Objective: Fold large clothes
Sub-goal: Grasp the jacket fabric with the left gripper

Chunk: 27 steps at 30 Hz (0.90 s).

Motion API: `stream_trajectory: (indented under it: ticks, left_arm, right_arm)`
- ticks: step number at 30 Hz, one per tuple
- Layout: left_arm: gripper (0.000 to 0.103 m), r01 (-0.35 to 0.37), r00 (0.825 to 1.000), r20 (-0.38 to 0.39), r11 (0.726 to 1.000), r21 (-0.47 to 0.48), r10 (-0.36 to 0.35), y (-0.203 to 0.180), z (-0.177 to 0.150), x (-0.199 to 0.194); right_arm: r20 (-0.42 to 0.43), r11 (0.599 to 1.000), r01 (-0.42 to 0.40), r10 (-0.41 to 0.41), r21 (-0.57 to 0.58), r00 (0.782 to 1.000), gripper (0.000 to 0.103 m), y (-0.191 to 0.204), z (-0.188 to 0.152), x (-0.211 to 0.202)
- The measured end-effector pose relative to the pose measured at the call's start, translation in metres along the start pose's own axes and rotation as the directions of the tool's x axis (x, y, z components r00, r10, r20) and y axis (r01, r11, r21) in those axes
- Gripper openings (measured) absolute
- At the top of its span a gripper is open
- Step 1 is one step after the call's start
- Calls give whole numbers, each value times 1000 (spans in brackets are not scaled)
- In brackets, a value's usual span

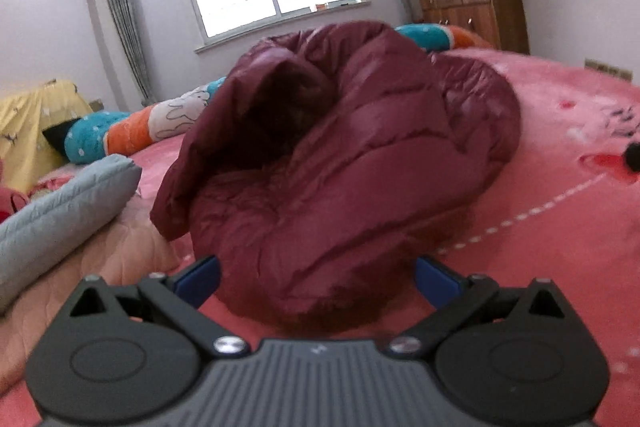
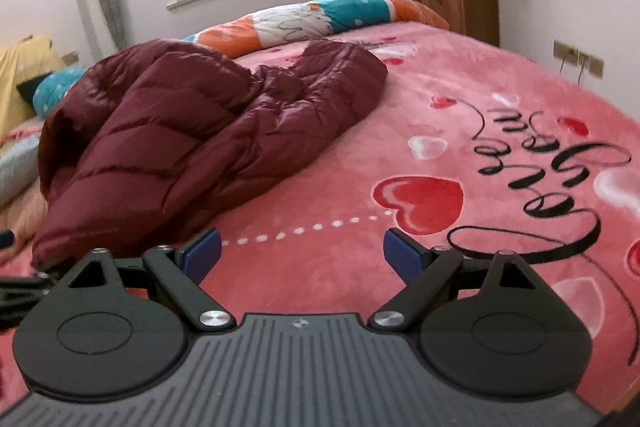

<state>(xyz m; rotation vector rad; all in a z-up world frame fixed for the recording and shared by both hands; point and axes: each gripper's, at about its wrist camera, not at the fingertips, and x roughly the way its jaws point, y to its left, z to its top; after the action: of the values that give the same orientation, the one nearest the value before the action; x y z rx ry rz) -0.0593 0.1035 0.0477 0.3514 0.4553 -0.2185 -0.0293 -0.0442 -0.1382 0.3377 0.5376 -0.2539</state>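
The left gripper (image 1: 316, 277) is spread wide, its blue pads either side of the maroon puffer jacket (image 1: 340, 163), whose near hem hides behind the body. The right gripper (image 2: 302, 254) gapes empty over the pink bedspread (image 2: 460, 99); jacket mid-left, blurred.

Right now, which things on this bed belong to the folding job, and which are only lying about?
For the job:
- puffy maroon down jacket, crumpled
- left gripper, open
- right gripper, open

Lying about:
- long teal, orange and white bolster
- grey quilted cushion
- pink heart-printed blanket
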Motion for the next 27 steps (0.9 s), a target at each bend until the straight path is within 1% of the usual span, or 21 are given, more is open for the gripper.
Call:
stream_trajectory:
  ticks: [4, 9, 11, 12, 13, 14, 16, 17, 19, 22, 25, 27]
  left_arm:
    - [102, 0, 1000, -19, 1000, 25, 1, -7, 0, 20]
    - [102, -23, 999, -27, 997, 69, 24, -19, 2, 35]
    - [95, -22, 999, -43, 997, 70, 25, -20, 3, 40]
    - [85, -14, 998, -55, 998, 67, 18, -21, 4, 43]
    - [72, -9, 998, -66, 998, 62, 13, -20, 5, 46]
    - [66, -4, 997, -75, 998, 56, 8, -20, 6, 48]
    - [51, 4, 996, -87, 1000, 29, -1, -20, 9, 49]
    - [47, 7, 996, -90, 1000, 9, -6, -20, 12, 48]
    - [33, 18, 995, -95, 1000, -26, -20, -20, 18, 45]
    - [23, 56, 994, -89, 997, -47, -60, -25, 29, 35]
    - [19, 123, 990, -64, 990, -63, -127, -34, 39, 18]
    - [19, 180, 982, -45, 980, -80, -184, -41, 44, 5]
  right_arm:
    - [-22, 999, -23, 24, 33, 999, 103, -2, 1, 8]
    - [-26, 998, -52, 53, 38, 998, 103, -5, 2, 15]
    - [-29, 998, -55, 56, 44, 998, 103, -8, 3, 20]
    - [-29, 997, -58, 59, 51, 998, 103, -11, 4, 21]
    - [-28, 996, -60, 62, 60, 998, 103, -14, 4, 22]
    - [-27, 996, -62, 64, 70, 998, 103, -16, 5, 22]
    - [-23, 993, -68, 70, 97, 997, 103, -22, 6, 21]
    - [-23, 992, -68, 70, 109, 997, 103, -24, 6, 21]
    - [-19, 989, -60, 63, 137, 998, 103, -31, 7, 20]
    - [-17, 981, -49, 54, 188, 998, 103, -40, 6, 18]
    - [-19, 971, -43, 49, 234, 999, 103, -48, 5, 18]
    - [-17, 967, -36, 42, 251, 999, 103, -52, 3, 17]
